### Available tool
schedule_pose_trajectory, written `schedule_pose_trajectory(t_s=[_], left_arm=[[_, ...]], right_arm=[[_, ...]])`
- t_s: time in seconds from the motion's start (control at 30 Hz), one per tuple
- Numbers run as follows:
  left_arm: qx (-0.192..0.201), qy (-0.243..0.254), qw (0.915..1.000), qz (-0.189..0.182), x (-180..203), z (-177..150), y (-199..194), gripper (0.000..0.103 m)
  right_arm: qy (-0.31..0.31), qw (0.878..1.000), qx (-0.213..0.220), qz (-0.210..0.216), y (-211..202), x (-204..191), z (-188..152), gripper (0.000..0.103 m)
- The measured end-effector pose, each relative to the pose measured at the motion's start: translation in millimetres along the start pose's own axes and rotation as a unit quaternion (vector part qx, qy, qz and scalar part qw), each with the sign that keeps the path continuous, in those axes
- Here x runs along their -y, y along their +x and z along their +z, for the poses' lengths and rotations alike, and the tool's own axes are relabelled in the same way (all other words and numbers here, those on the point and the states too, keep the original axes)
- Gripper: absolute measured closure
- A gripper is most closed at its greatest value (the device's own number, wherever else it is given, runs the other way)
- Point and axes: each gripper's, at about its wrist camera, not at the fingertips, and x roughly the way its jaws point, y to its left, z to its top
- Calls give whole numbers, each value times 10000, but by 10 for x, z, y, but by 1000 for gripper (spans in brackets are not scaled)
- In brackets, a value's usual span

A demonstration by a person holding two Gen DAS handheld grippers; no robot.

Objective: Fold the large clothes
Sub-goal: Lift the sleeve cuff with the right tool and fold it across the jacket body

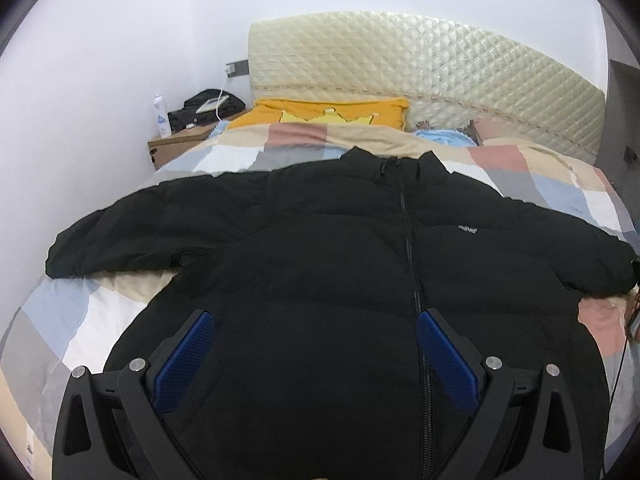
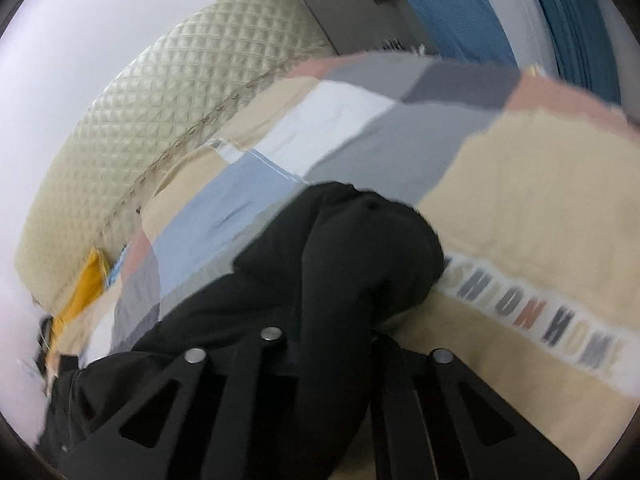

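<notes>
The right tool [image 2: 340,344] is closed on the cuff end of one sleeve [image 2: 368,248] of the black puffer jacket [image 1: 360,264]; the padded fabric bulges out beyond the jaws, and the pads themselves are buried in it, so how deep the bite goes cannot be told. Risk one: the shell looks smooth and the filling thick, so a shallow pinch is likely to slide off once the sleeve is lifted or carried across the body. Risk two: pulling on the sleeve alone is likely to drag the whole jacket over the patchwork bed cover [image 1: 104,312] and skew it, since nothing pins the body. The left tool [image 1: 316,322] hangs over the lower front of the jacket with its blue pads [image 1: 188,356] spread wide apart and nothing between them; whether they touch the fabric cannot be told. Risk three: trapped air in the quilting is likely to make any fold spring back unless it is pressed flat. The jacket lies front up on the bed, zip [image 1: 412,264] closed, collar toward the quilted headboard [image 1: 420,64], both sleeves spread out sideways, a small white logo [image 1: 467,230] on the chest. The surface is matte black, puffy and faintly creased. The right wrist view is blurred.
</notes>
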Motion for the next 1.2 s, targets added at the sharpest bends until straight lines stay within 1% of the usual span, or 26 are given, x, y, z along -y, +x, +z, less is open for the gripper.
schedule_pose_trajectory(t_s=[0.03,0.1,0.2,0.27,0.3,0.37,0.47,0.57,0.67,0.73,0.87,0.9,0.93,0.97,1.03,1.07,1.13,1.2], left_arm=[[-76,-14,9999,-78,-19,-22,15,1],[-166,-66,9998,18,-44,-64,37,1],[-174,-76,9998,72,-81,-117,7,1],[-171,23,9998,74,-74,-141,-59,1],[-131,32,9999,41,-75,-155,-119,1],[-18,4,9999,-141,-89,-191,-249,1],[31,44,9995,-308,-94,-243,-406,1],[156,39,9994,-305,-146,-264,-564,1],[341,-33,9990,-279,-228,-263,-694,1],[397,-110,9988,-251,-288,-254,-744,1],[399,-197,9985,-333,-403,-233,-799,1],[443,-217,9985,-243,-436,-228,-819,1],[534,-248,9983,-48,-487,-234,-854,1],[598,-242,9979,21,-512,-232,-878,1],[631,-213,9978,-47,-549,-235,-911,1],[618,-281,9976,-108,-578,-246,-924,1],[662,-529,9957,-371,-628,-295,-982,1],[779,-540,9939,-565,-610,-314,-1086,1]], right_arm=[[0,10000,58,20,-92,-20,44,97],[90,9998,166,111,-307,-30,138,97],[96,9993,325,171,-621,-53,287,98],[68,9989,416,204,-850,-99,380,98],[42,9987,452,214,-958,-145,417,98],[-13,9987,481,149,-1180,-284,443,98],[-35,9977,638,232,-1481,-505,485,98],[-6,9968,736,325,-1735,-669,510,98],[-51,9962,811,329,-1952,-853,565,98],[-162,9952,890,377,-2131,-1035,600,98],[-424,9924,1054,481,-2453,-1409,652,98],[-541,9912,1093,508,-2549,-1554,665,98],[-627,9905,1109,524,-2613,-1651,673,98],[-725,9894,1137,534,-2686,-1759,682,98],[-988,9862,1215,537,-2860,-2040,699,98],[-1129,9841,1259,545,-2946,-2192,699,98],[-1382,9803,1297,564,-3060,-2461,675,98],[-1660,9773,1213,516,-3128,-2793,631,98]])
